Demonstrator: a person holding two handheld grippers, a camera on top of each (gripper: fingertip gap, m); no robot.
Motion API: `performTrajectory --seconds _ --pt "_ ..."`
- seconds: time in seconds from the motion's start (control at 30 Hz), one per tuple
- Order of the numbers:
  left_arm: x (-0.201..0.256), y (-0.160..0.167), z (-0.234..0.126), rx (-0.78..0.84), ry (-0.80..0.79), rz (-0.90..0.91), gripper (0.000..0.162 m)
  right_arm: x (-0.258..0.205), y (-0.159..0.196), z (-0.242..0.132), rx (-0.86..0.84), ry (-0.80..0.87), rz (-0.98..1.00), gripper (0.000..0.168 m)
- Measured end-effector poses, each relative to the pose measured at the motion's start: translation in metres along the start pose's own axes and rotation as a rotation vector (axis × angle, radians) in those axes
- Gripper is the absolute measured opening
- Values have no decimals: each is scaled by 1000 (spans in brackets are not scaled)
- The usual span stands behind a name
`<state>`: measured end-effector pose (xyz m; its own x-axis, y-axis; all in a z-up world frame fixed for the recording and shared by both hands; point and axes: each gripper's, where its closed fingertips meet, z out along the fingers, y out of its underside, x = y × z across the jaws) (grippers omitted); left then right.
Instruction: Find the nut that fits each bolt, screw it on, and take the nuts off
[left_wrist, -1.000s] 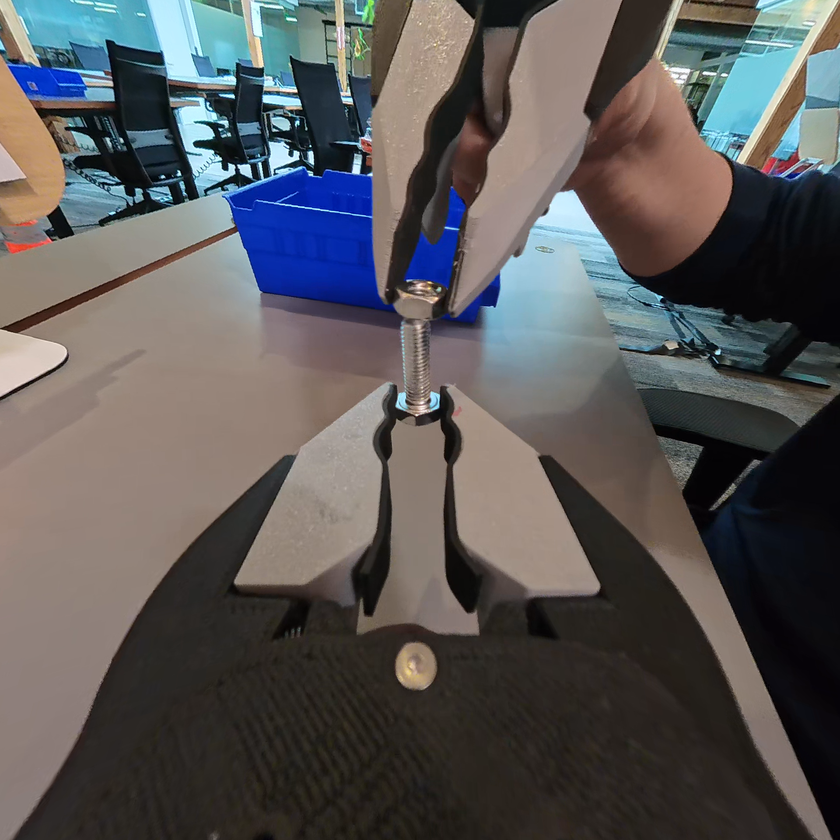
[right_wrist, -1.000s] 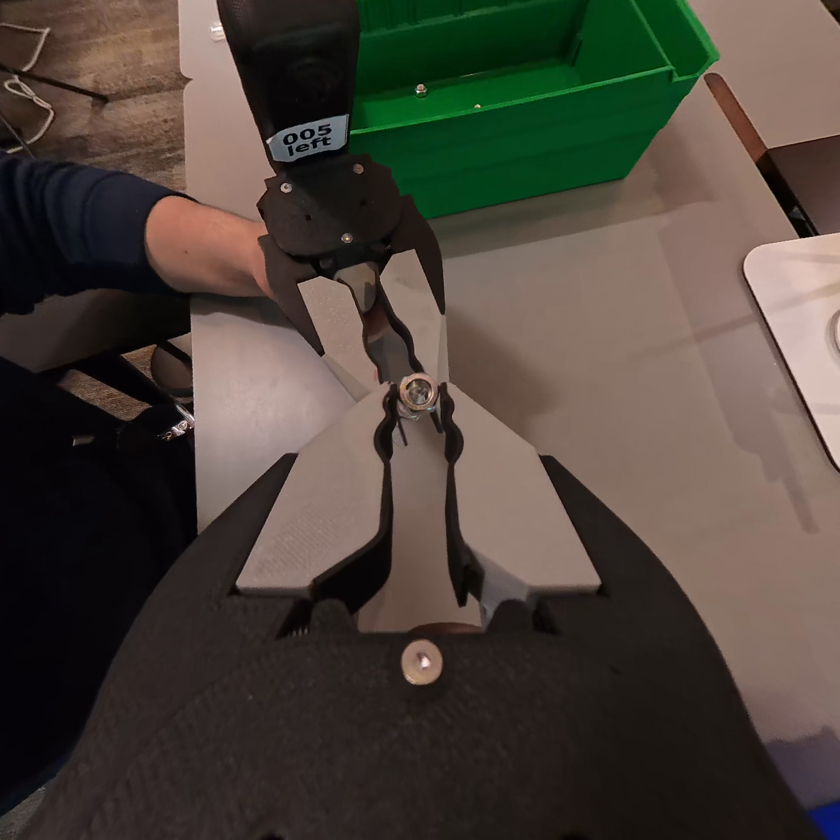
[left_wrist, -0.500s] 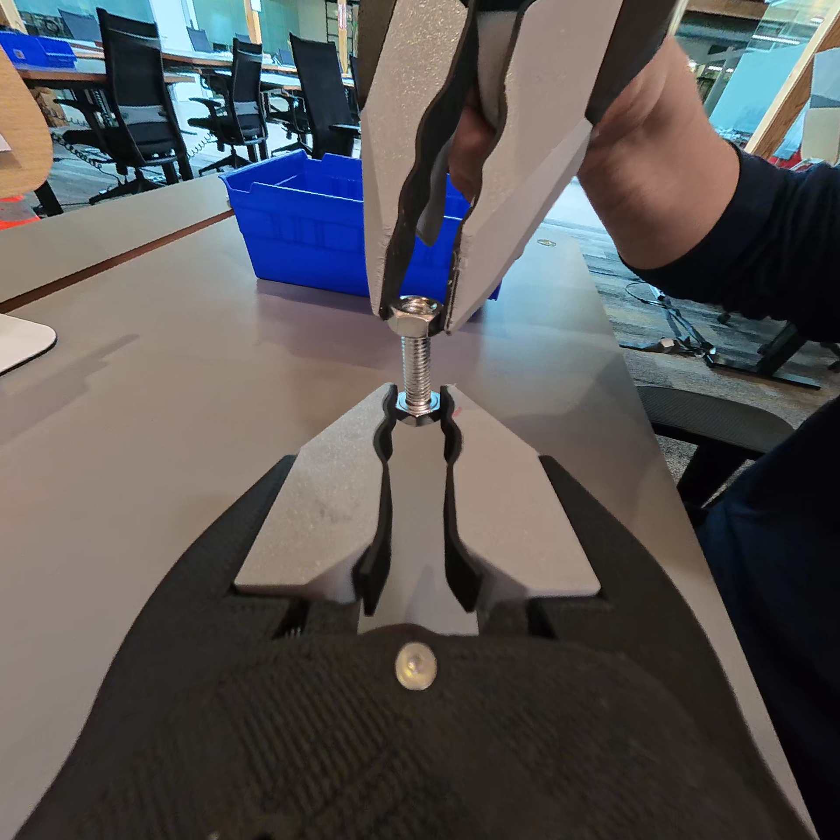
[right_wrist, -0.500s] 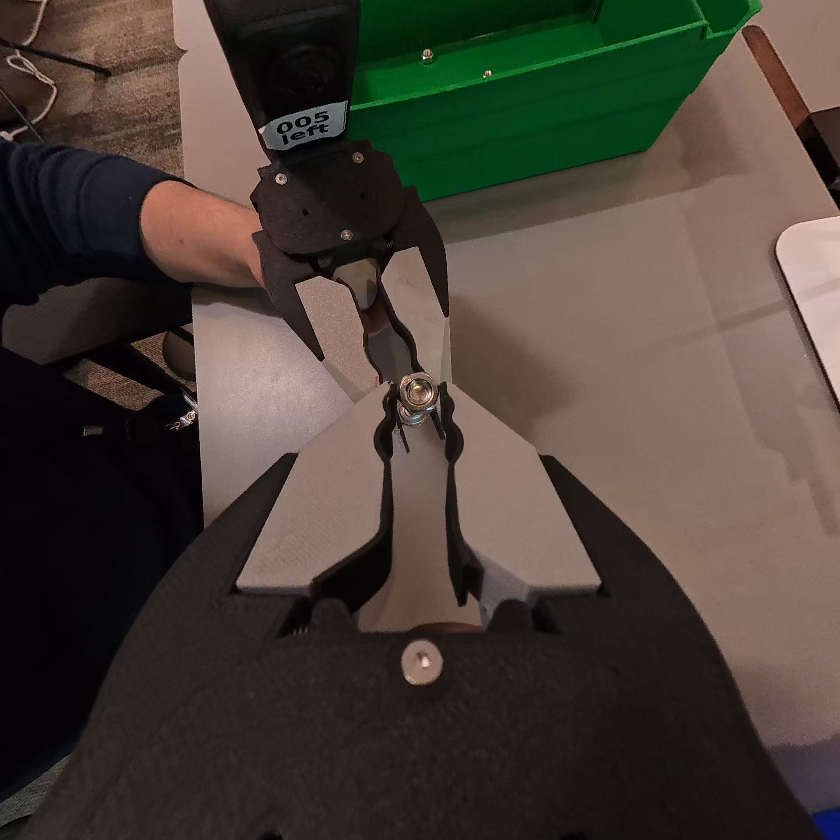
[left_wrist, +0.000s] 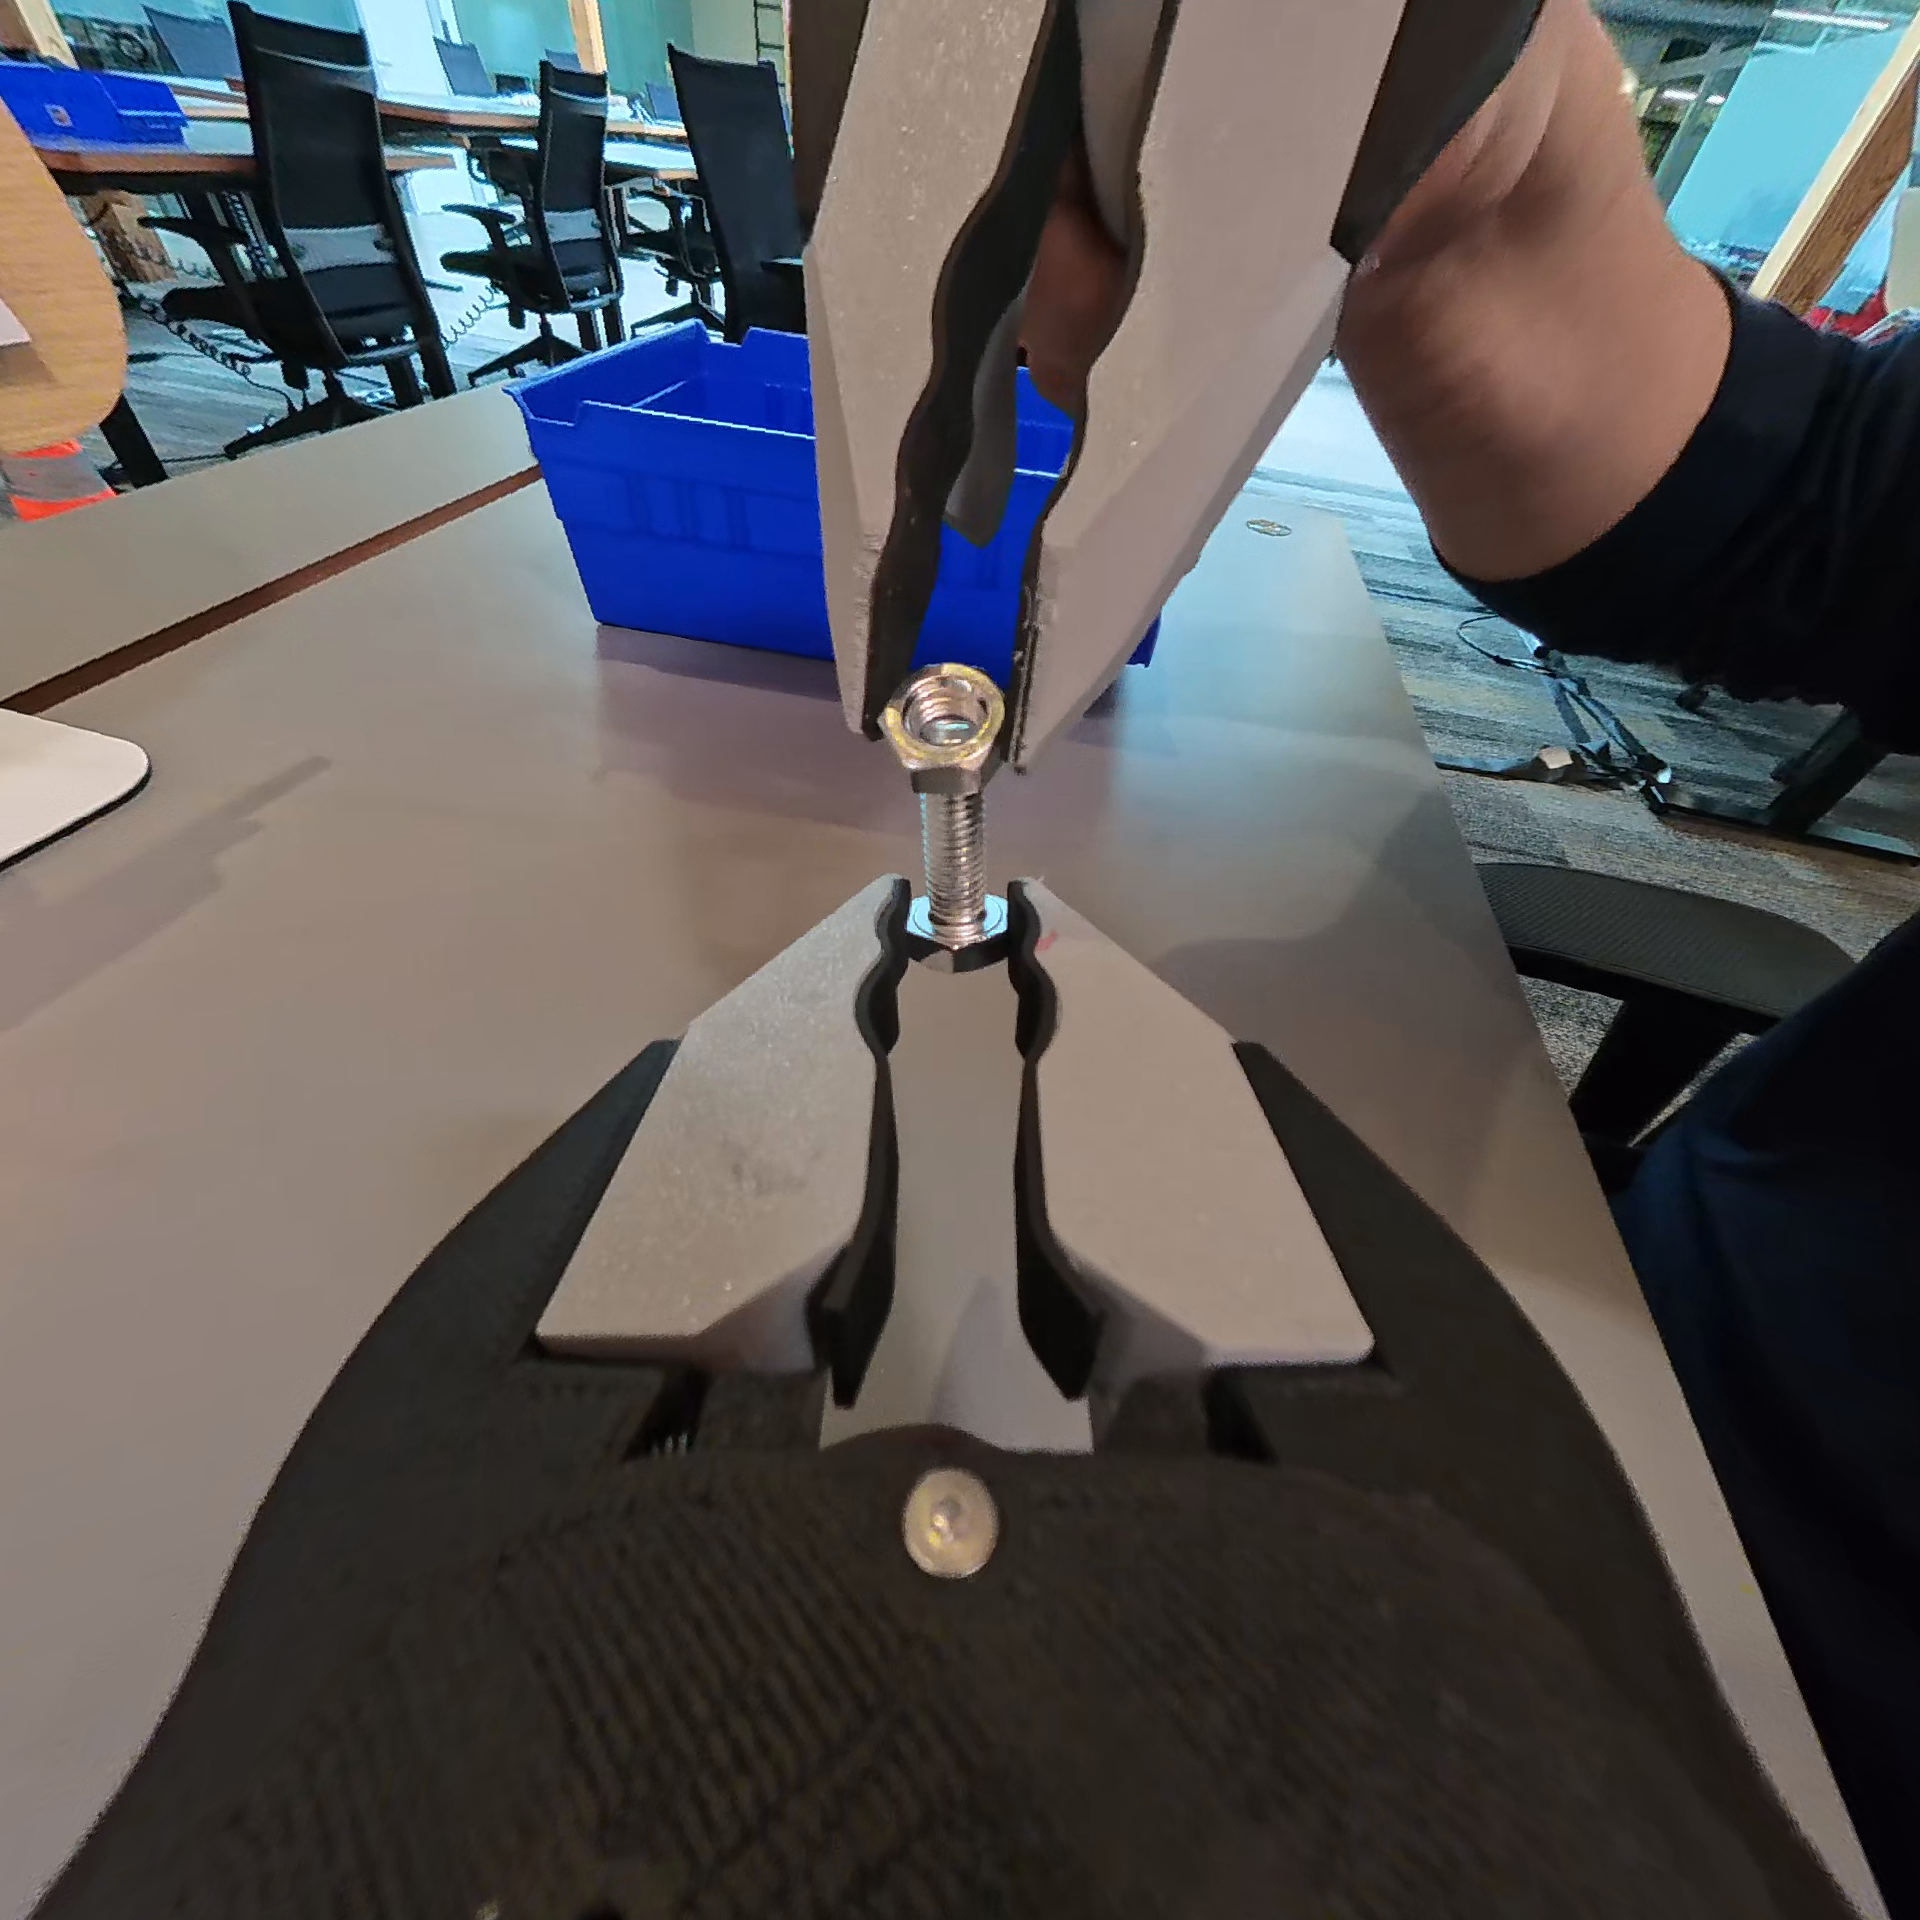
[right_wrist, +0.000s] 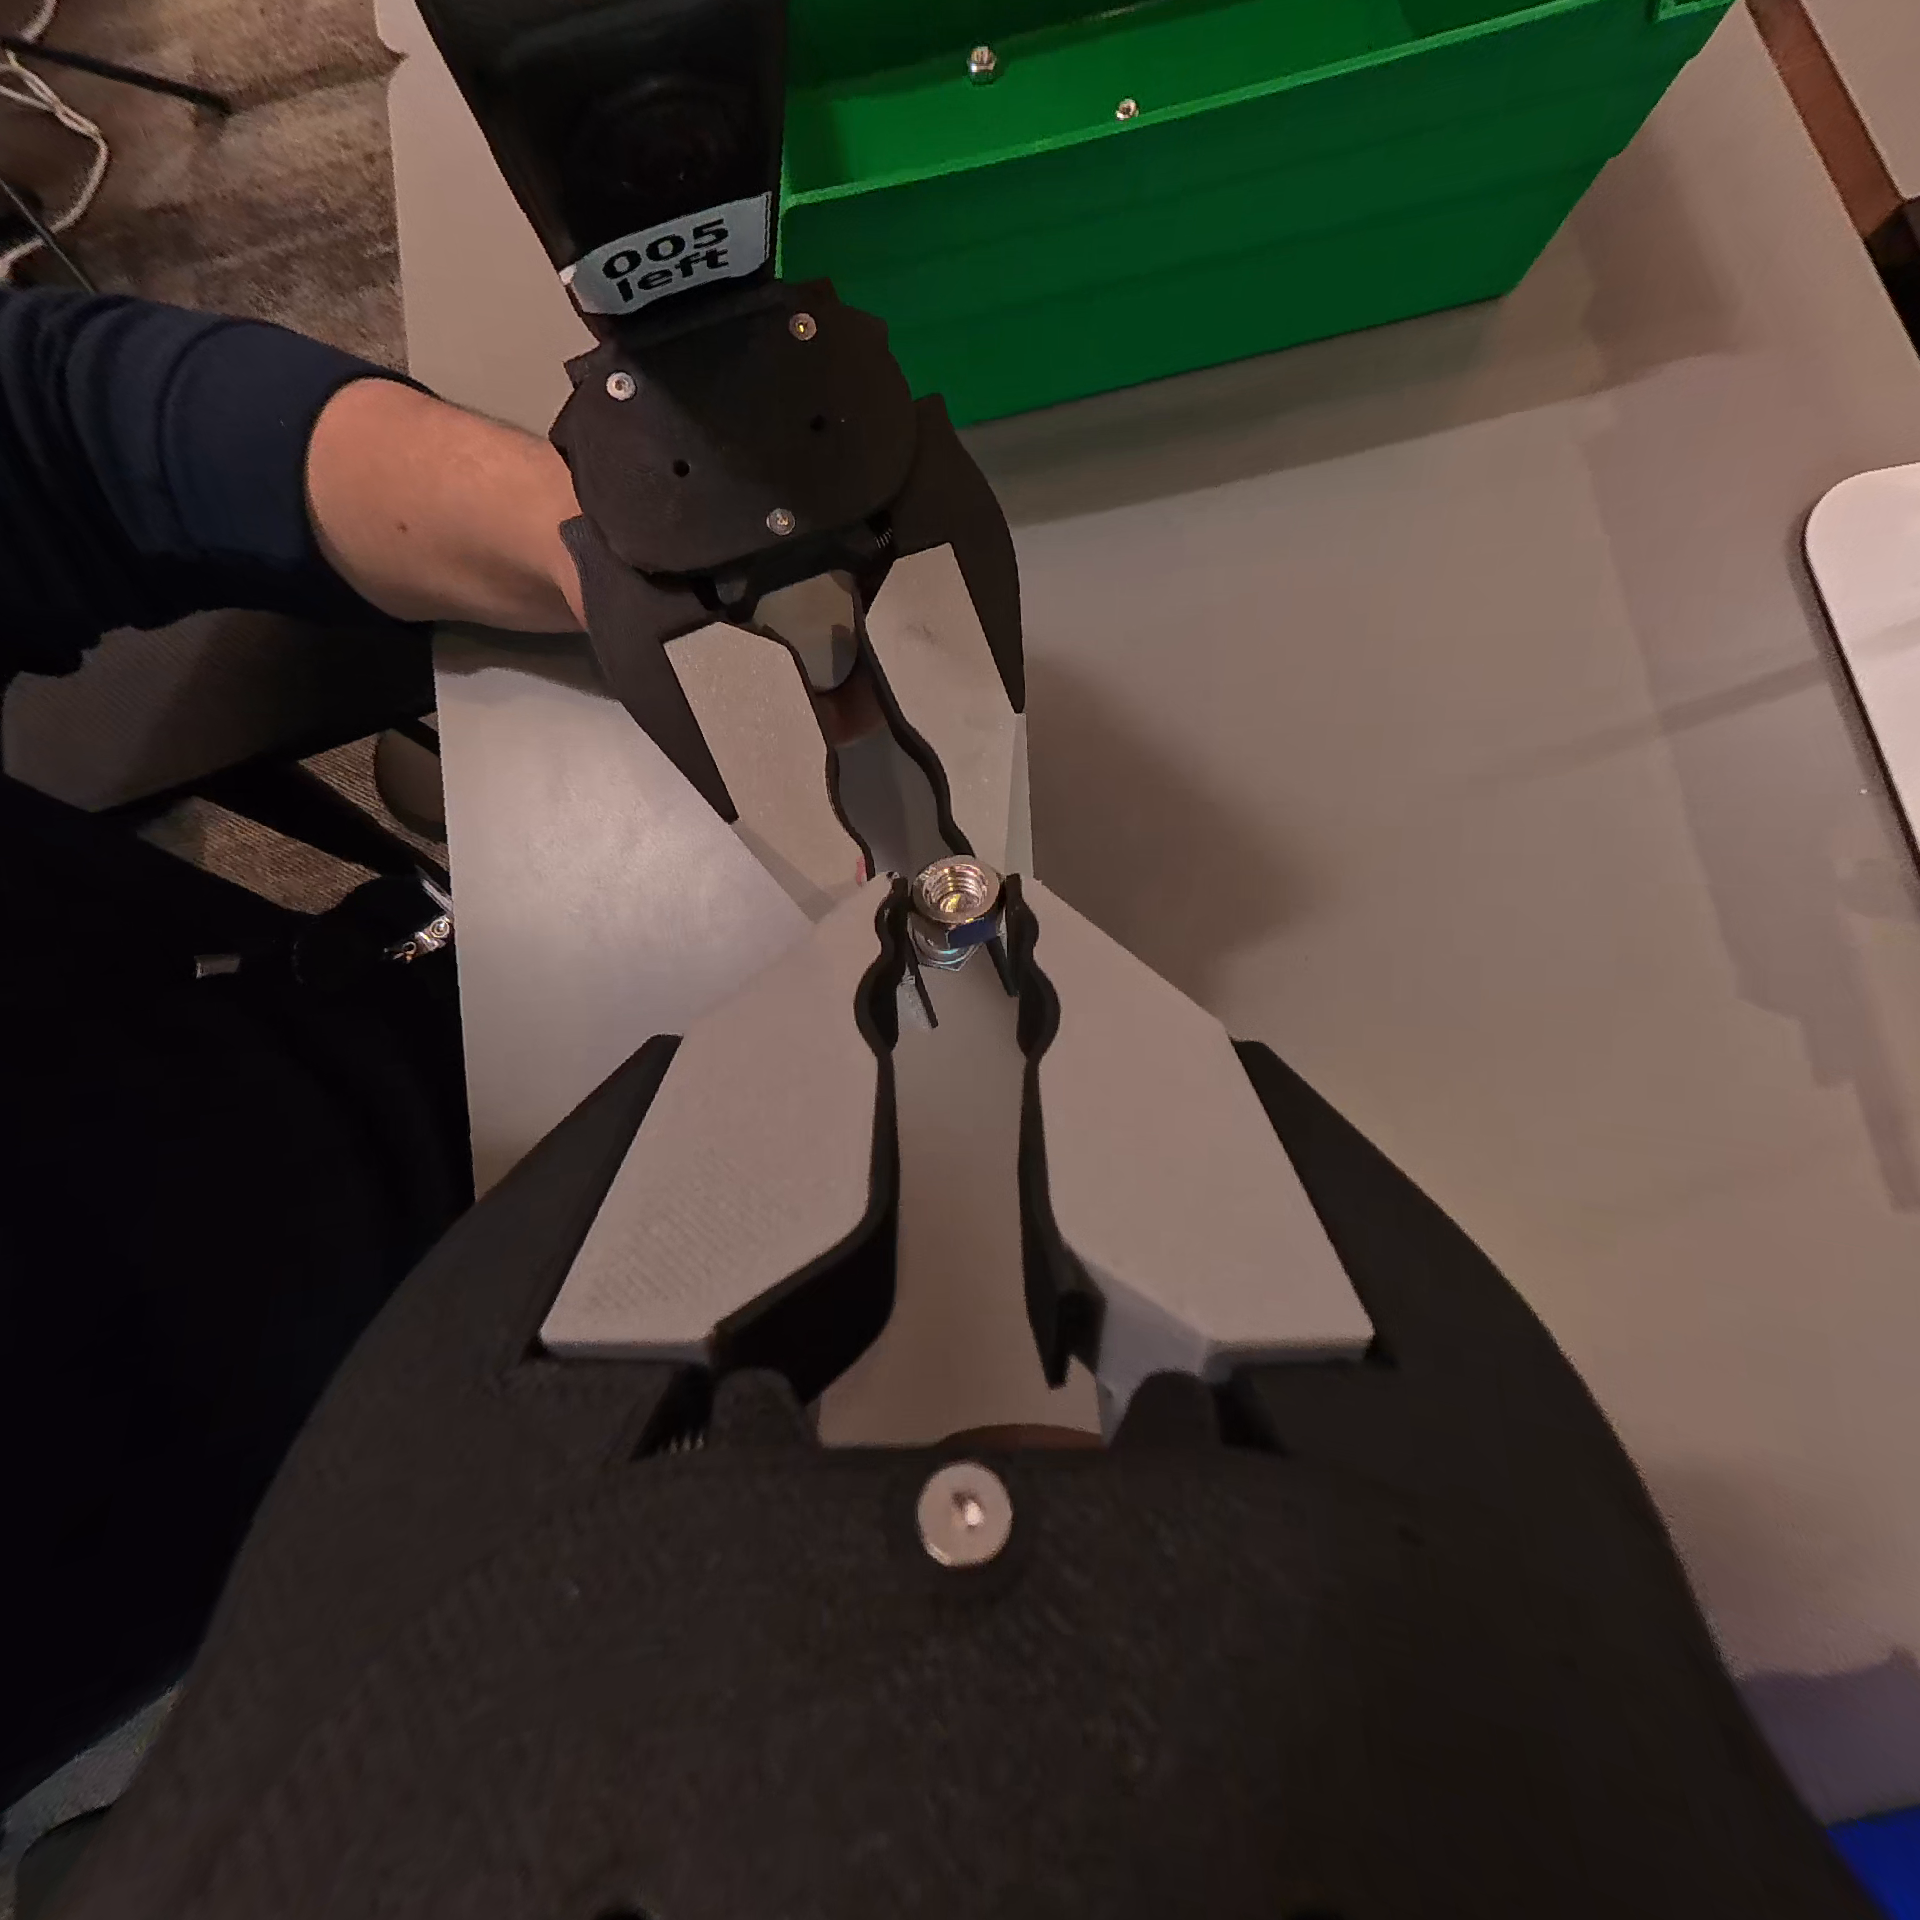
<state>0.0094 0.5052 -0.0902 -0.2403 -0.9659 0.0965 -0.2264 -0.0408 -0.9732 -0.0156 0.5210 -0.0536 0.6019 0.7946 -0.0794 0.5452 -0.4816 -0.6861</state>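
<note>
A silver bolt (left_wrist: 951, 857) stands upright above the grey table (left_wrist: 416, 831). My left gripper (left_wrist: 951, 920) is shut on the bolt's hex head (left_wrist: 951, 935) at the bottom. My right gripper (left_wrist: 940, 727) comes down from above and is shut on a silver nut (left_wrist: 940, 722) at the top of the threads. In the right wrist view my right gripper (right_wrist: 951, 909) pinches the nut (right_wrist: 954, 891), whose threaded hole faces the camera. The left gripper (right_wrist: 940, 862) reaches in from the upper left beneath it. The bolt's shaft is hidden there.
A blue bin (left_wrist: 707, 520) stands behind the bolt. A green bin (right_wrist: 1143, 239) holding a few small fasteners (right_wrist: 980, 68) stands at the far side. A white pad (right_wrist: 1870, 623) lies at the table's edge. A person's arm (right_wrist: 416, 520) holds the left gripper. The table edge (left_wrist: 1455, 935) runs on the right.
Both views have shifted slightly. The nut's open hole now shows in the left wrist view, and less bare thread shows between nut and bolt head. Both grips are unchanged.
</note>
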Motion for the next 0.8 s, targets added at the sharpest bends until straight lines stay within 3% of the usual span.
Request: performTrajectory --seconds 0.27,0.43,0.5,0.63,0.73,0.8 --pt "0 -5 -3 30 8 -19 17 2 -8 -5 129 2 6 15" --pt "-4 -4 -3 29 -8 -21 17 16 -8 -30 336 81 82 15" --pt "-5 -7 -5 45 -8 -31 16 28 26 -23 314 131 145 15" --pt "-5 -8 -5 56 -7 -33 16 34 114 28 140 111 283 15" --pt "-4 -6 -3 44 -6 -25 16 35 139 44 83 132 298 16" --pt "-3 -4 -1 39 -4 -24 16 32 137 46 92 128 289 15"
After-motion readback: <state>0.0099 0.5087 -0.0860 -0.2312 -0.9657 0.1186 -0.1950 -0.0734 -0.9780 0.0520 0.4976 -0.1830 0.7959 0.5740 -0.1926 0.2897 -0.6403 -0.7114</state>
